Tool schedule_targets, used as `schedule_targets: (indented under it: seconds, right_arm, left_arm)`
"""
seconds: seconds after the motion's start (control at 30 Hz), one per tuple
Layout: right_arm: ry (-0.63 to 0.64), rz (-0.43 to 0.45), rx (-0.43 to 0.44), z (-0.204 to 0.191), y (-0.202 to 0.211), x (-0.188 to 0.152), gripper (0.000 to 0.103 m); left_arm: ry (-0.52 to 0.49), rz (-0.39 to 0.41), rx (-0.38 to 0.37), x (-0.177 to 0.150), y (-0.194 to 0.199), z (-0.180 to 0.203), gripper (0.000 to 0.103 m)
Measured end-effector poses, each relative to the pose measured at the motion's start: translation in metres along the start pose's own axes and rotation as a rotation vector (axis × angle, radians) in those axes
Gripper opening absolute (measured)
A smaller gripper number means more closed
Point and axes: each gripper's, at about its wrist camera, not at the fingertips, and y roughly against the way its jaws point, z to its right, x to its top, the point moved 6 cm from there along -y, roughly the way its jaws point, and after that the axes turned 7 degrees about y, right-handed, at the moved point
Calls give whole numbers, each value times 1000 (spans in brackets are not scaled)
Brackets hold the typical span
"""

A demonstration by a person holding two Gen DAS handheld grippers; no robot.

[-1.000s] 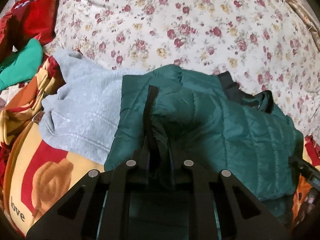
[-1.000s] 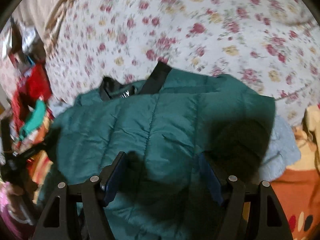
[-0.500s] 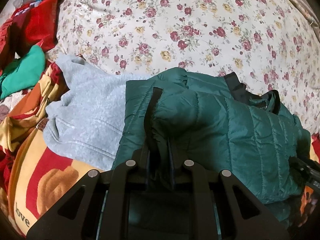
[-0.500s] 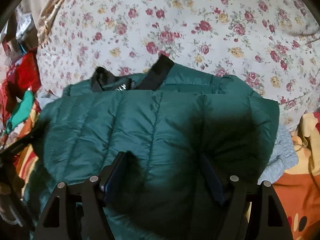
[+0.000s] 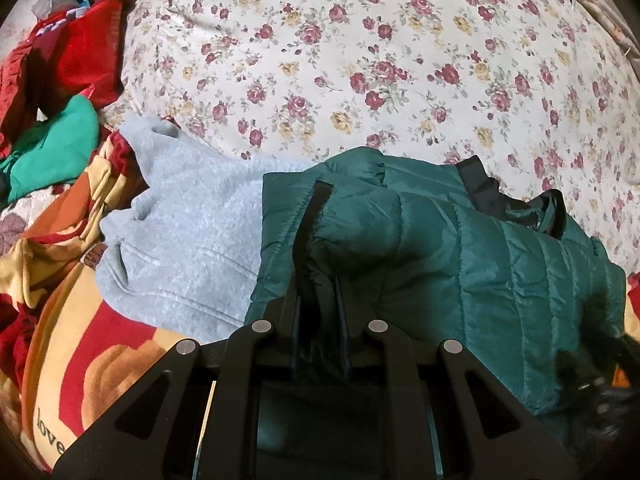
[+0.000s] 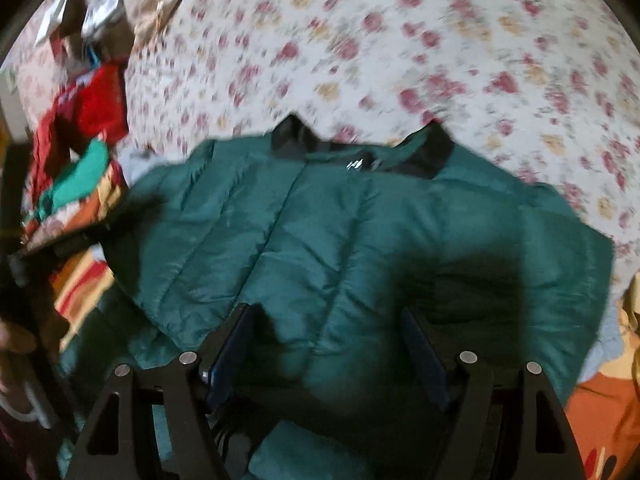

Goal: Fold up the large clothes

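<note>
My left gripper (image 5: 318,304) is squeezed tight on a black-edged fold of the green puffy jacket (image 5: 480,264). My right gripper (image 6: 326,344) has its jaws wide apart, with jacket between them but not pinched. The jacket lies across the flowery bed cover (image 5: 360,60), long way from 9 to 3 o'clock, its black collar (image 6: 360,152) at 12 from my right tool. Its near edge hides under both tools. The right view is blurry. A grey sweater (image 5: 192,232) sits at 10 o'clock.

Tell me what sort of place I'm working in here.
Most likely a bedroom at home: a floral bedsheet spread wide, a patterned blanket with loose clothes heaped beside it, and the green puffer jacket lying on the bed.
</note>
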Motion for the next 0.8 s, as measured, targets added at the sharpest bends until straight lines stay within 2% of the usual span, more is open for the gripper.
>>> schedule_targets:
  seconds: [0.17,0.27,0.33,0.4,0.5,0.63,0.8]
  right_arm:
    - [3,-27,-9,-6,-22,4,75]
    - [-17,-25,9,-2,-17,3,75]
    - [-39,-2,34,1,-4,5,74]
    - [-63,48,45,8,16,9,74]
    - [-72,106,-9,27,43,14,75]
    - [-109,102,-89,64,56,12,75]
    - [-169,54,-130,95,41,-1,75]
  left_arm:
    - [-3,-2,2,2,-1,-1,16]
    - [-8,-5,5,3,4,-3,33]
    - [-1,0,-10,4,13,-5,55]
    - [19,24,-42,7,26,-7,61]
    - [16,66,-74,12,43,-3,70]
    - [-21,59,-90,6,43,16,71]
    - [-115,24,-26,-12,18,37,71]
